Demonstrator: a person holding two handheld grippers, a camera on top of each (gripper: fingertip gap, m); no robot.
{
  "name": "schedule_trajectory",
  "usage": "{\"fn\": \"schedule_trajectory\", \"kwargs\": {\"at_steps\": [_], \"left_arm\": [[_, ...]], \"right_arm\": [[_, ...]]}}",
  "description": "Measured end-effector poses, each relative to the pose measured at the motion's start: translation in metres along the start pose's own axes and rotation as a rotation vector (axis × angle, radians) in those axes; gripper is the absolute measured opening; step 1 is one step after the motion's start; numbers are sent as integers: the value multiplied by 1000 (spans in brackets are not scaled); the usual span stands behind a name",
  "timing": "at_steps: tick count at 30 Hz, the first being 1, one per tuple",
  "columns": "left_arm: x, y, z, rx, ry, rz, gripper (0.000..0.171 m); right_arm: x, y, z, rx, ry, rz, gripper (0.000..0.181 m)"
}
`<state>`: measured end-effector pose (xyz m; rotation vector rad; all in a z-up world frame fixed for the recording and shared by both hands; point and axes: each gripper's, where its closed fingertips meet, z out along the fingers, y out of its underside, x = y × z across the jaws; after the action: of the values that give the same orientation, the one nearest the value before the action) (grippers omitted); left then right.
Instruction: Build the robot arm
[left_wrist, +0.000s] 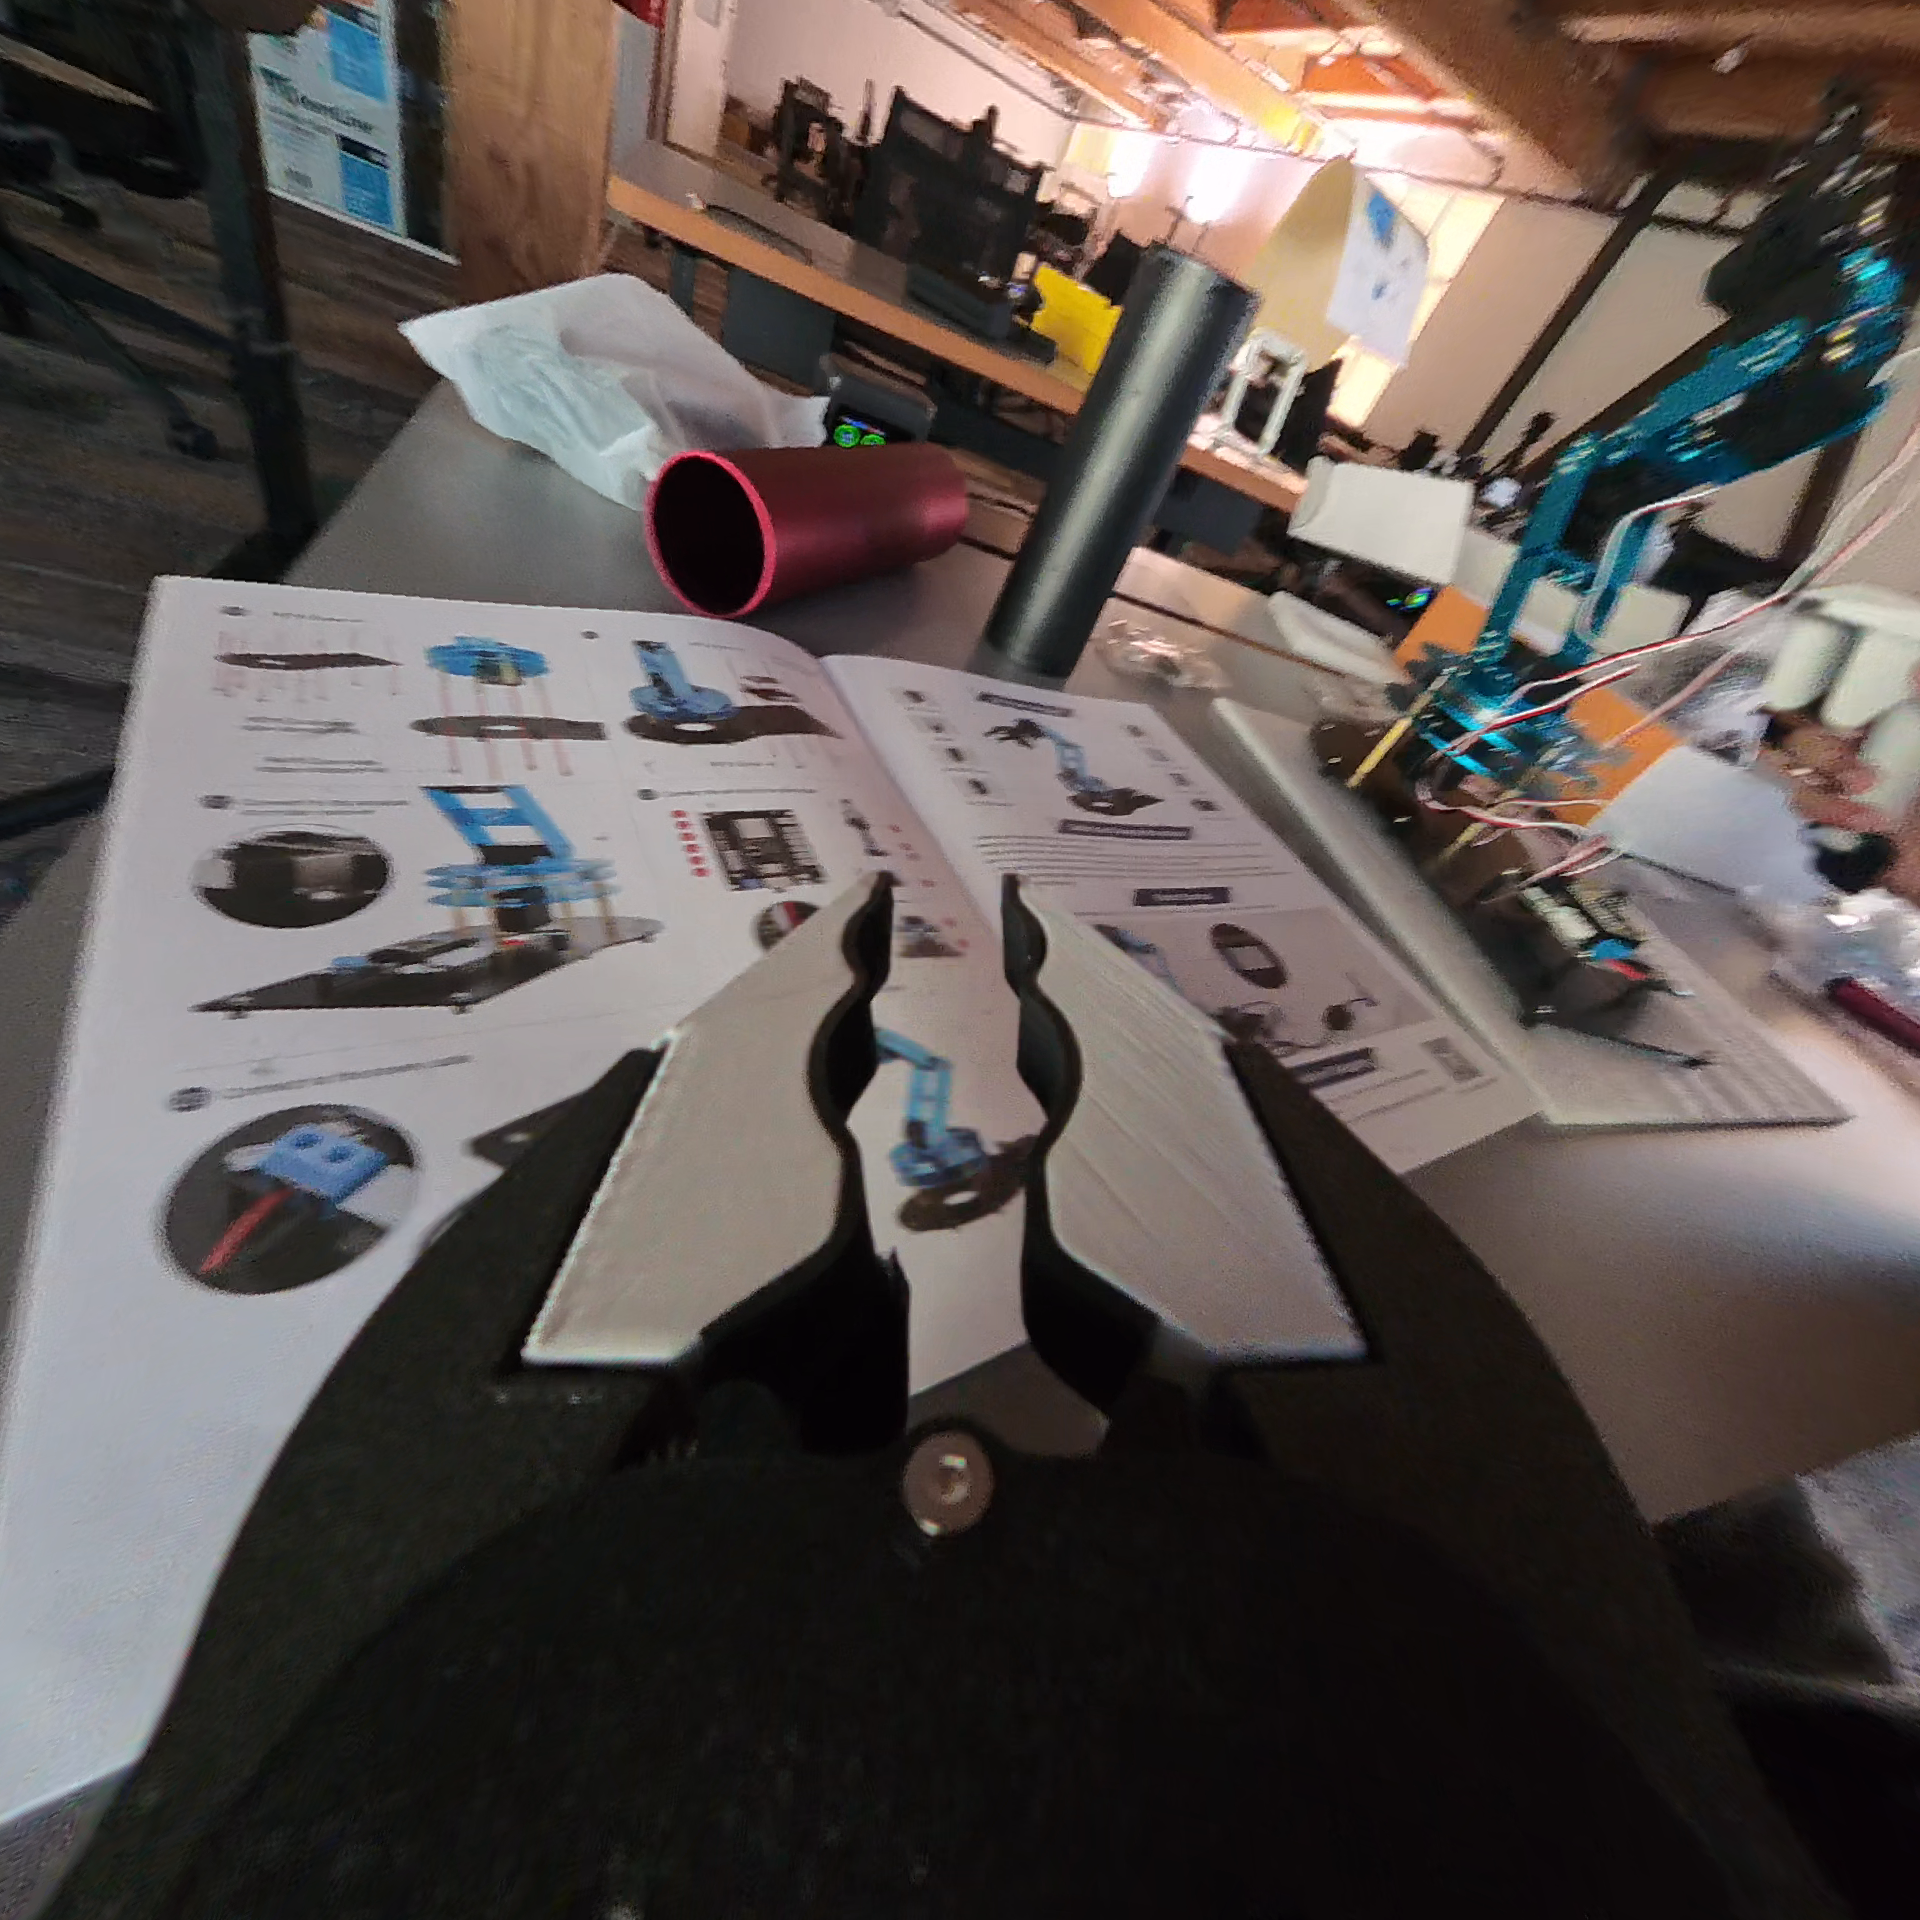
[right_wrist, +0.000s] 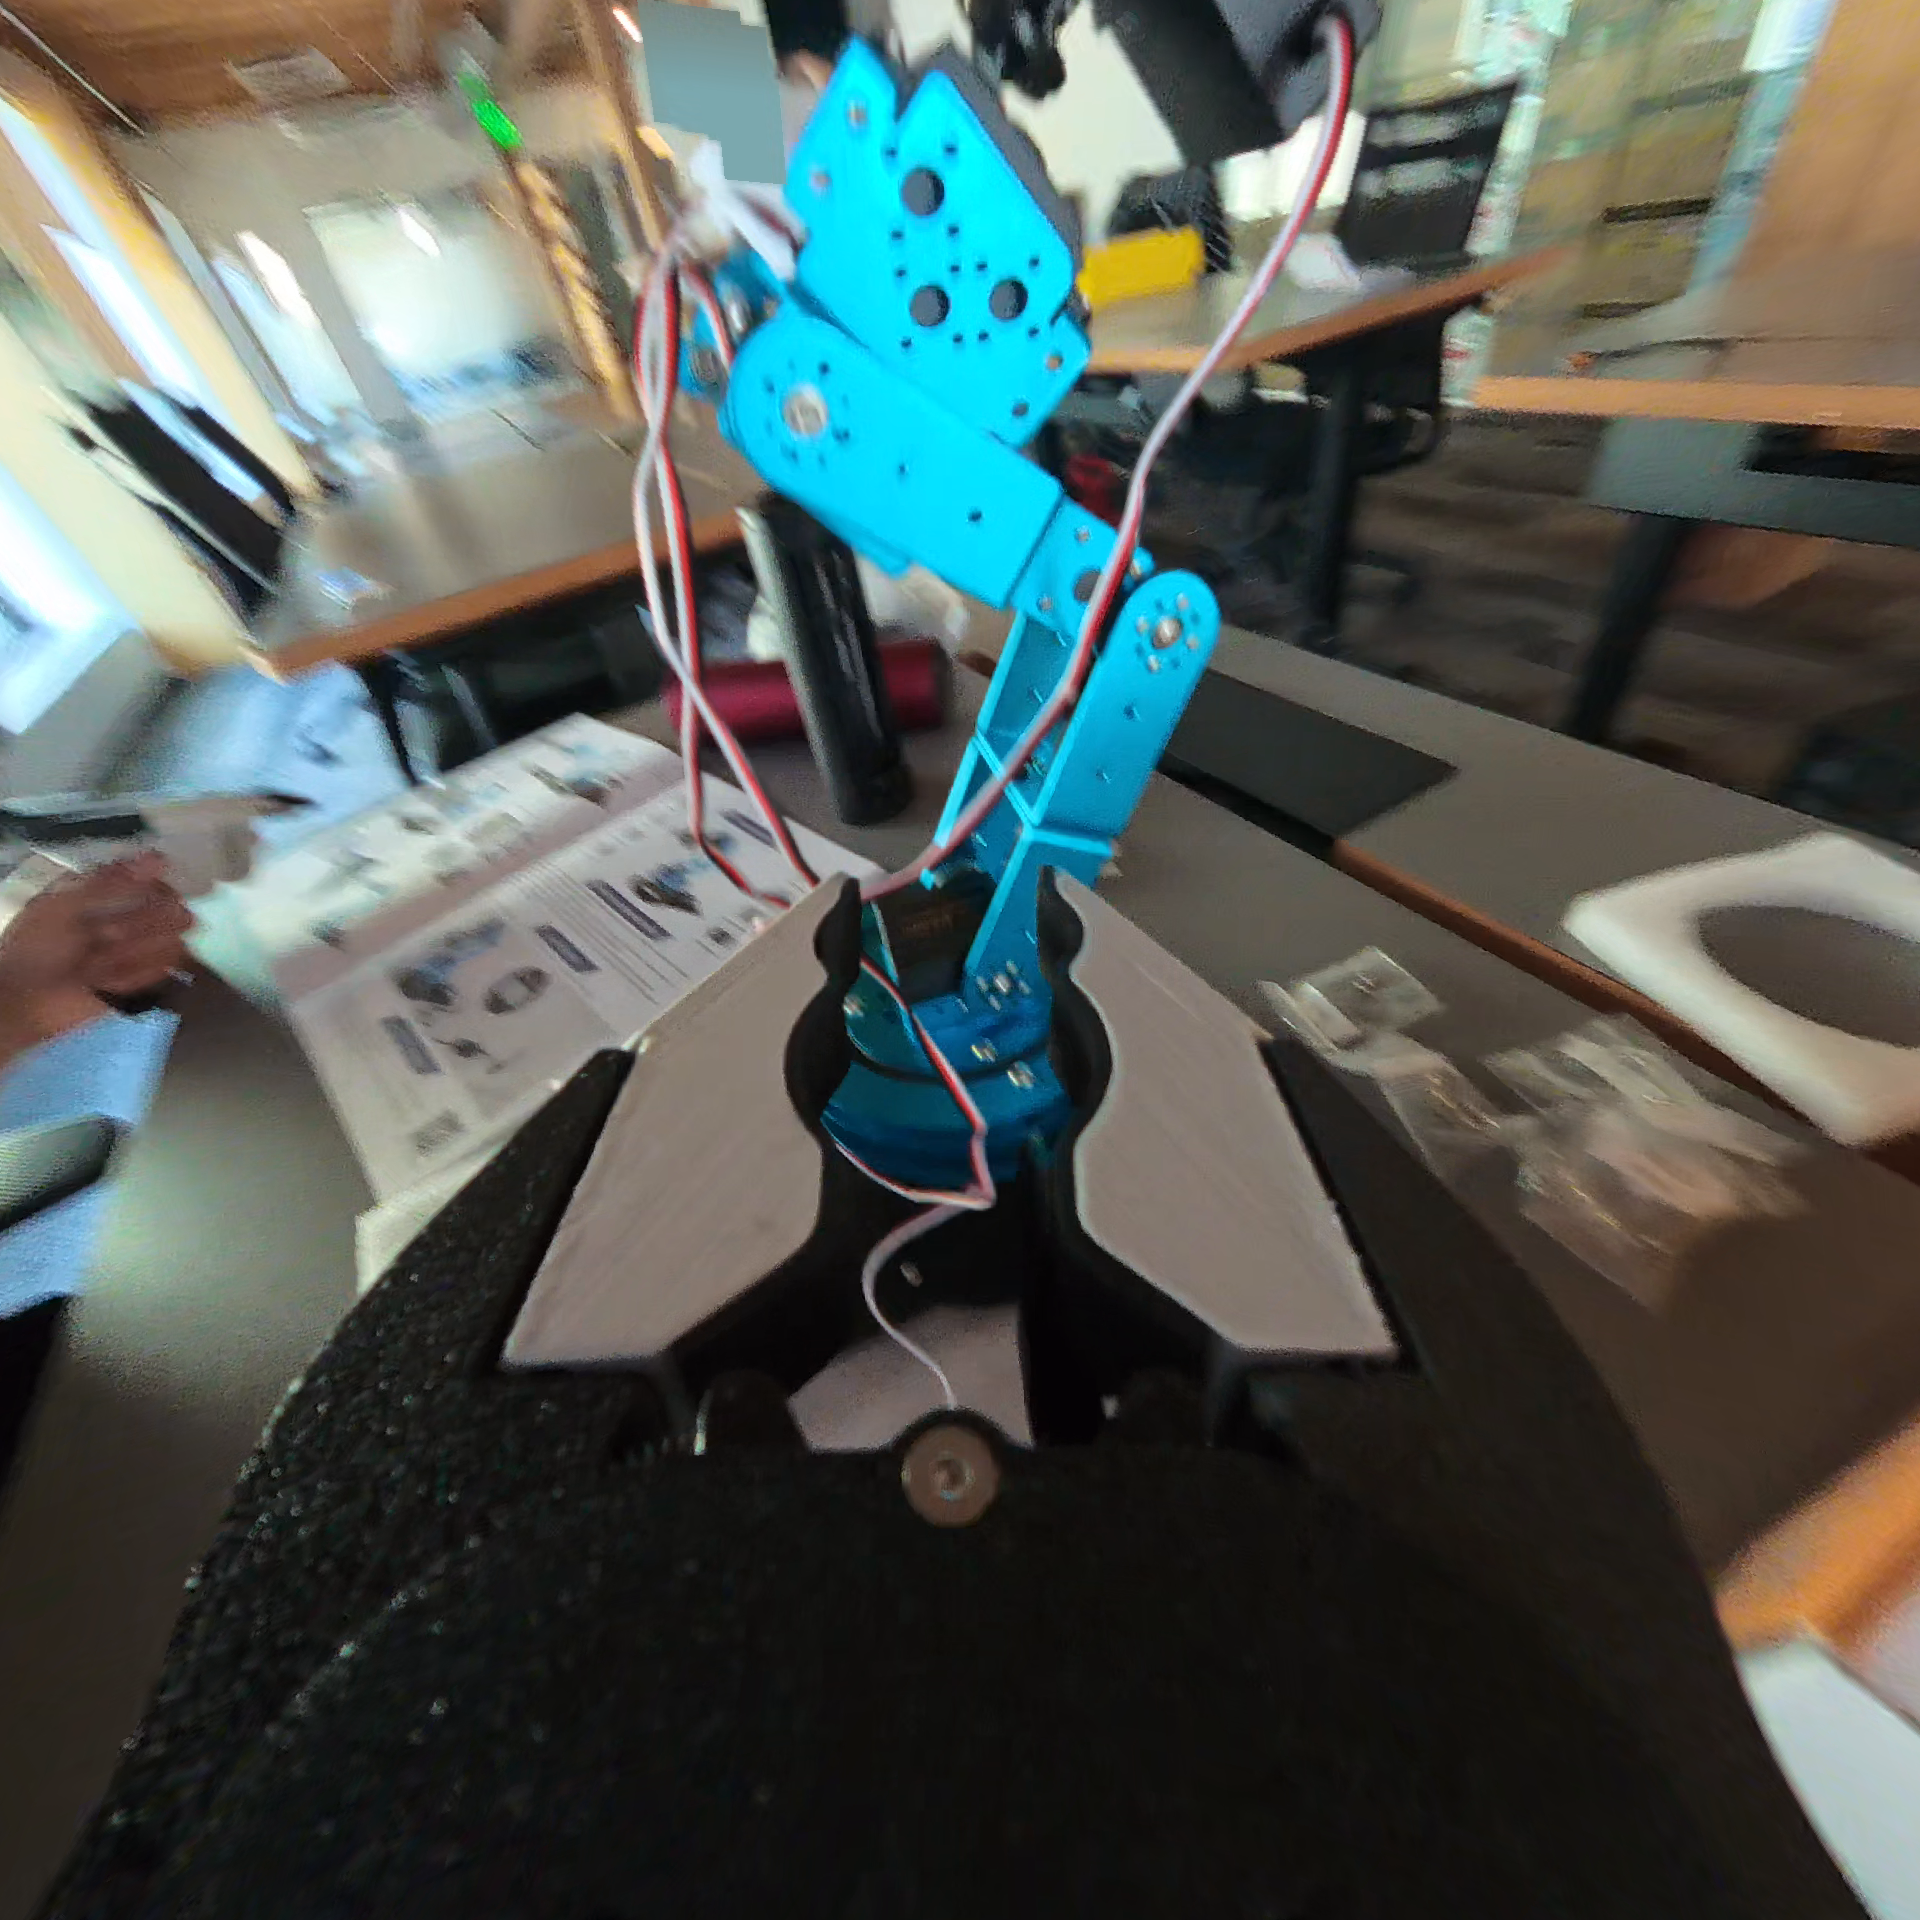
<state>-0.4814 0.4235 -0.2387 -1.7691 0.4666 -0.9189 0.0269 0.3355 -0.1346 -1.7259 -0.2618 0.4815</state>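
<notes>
My left gripper (left_wrist: 948, 894) hovers low over an open instruction booklet (left_wrist: 416, 831) on the grey table (left_wrist: 488, 520). Its jaws stand a narrow gap apart with nothing between them. My right gripper (right_wrist: 948, 891) has its fingers on both sides of the round base (right_wrist: 935, 1091) of a small blue robot arm (right_wrist: 914, 343). The pads appear to press on that base. Red-and-white wires (right_wrist: 665, 520) hang from the arm, and one runs down between the fingers. The blue arm also shows in the left wrist view (left_wrist: 1662, 447), at the right.
A red tube (left_wrist: 821, 520) lies on its side beyond the booklet, beside an upright black cylinder (left_wrist: 1112, 457) and a white plastic bag (left_wrist: 592, 374). Right of the arm lie small clear parts bags (right_wrist: 1558, 1122) and a white foam frame (right_wrist: 1662, 935). A person's hand (right_wrist: 83, 945) is at left. There is about 55 cm between the tips of the two grippers.
</notes>
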Motion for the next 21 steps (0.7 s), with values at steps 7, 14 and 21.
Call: {"fn": "schedule_trajectory", "kwargs": {"at_steps": [7,14,21], "left_arm": [[44,0,6,-63,18,115,20],[55,-10,24,-98,-68,209,20],[56,-6,28,-103,-74,176,20]], "right_arm": [[-14,9,-16,83,11,-65,31],[-20,3,-21,104,13,-68,31],[-17,9,-17,85,31,-78,30]]}}
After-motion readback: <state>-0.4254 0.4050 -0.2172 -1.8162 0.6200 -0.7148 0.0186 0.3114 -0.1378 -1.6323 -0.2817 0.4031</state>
